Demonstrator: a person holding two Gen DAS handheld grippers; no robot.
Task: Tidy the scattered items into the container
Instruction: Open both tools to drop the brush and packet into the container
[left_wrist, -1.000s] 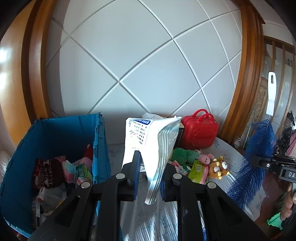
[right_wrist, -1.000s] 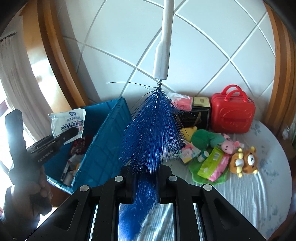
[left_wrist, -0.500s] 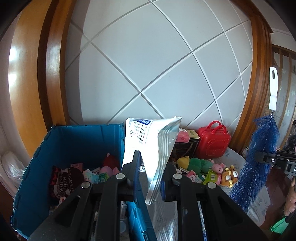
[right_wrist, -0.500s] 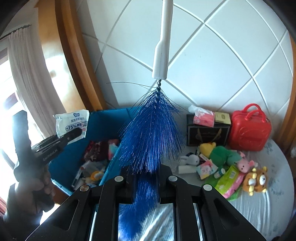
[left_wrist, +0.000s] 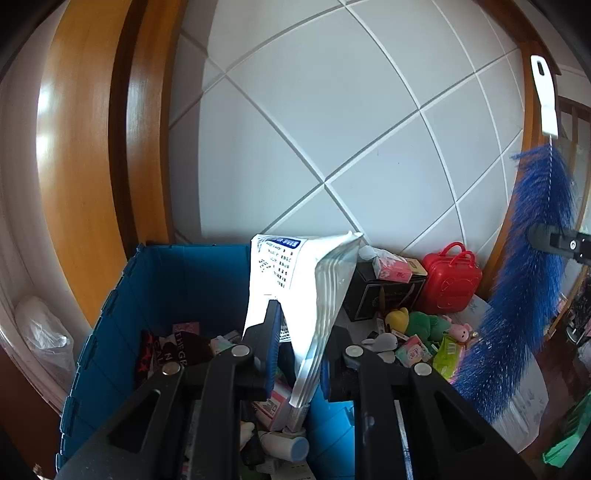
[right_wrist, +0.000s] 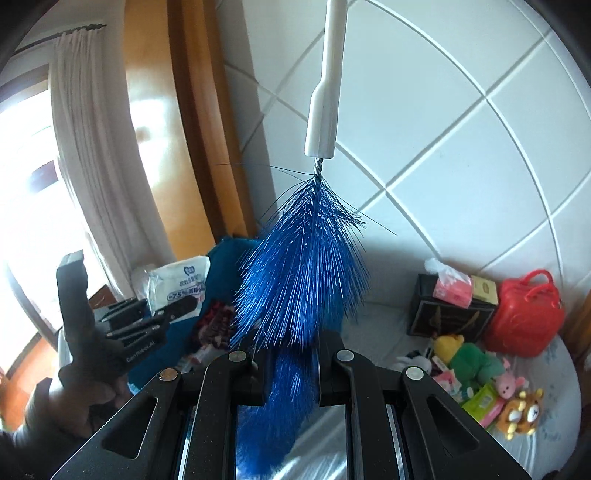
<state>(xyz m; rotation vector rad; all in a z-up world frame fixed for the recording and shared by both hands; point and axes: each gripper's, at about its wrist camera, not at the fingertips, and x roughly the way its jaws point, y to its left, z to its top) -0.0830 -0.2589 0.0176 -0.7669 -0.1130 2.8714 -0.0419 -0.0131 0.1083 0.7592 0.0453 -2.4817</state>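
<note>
Blue crate (left_wrist: 173, 280) sits below the left gripper (left_wrist: 295, 363), clamped on a white wipes packet (left_wrist: 295, 288); the right gripper (right_wrist: 291, 369) pinches a blue brush (right_wrist: 306, 273); release only once fully past the rim.

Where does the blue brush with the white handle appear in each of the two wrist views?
Left wrist view: the blue brush hangs at the far right edge, handle up, held by the right gripper.
Right wrist view: the brush fills the centre, bristles clamped between that gripper's own fingers.
Shared landmark: the red suitcase on the table.
</note>
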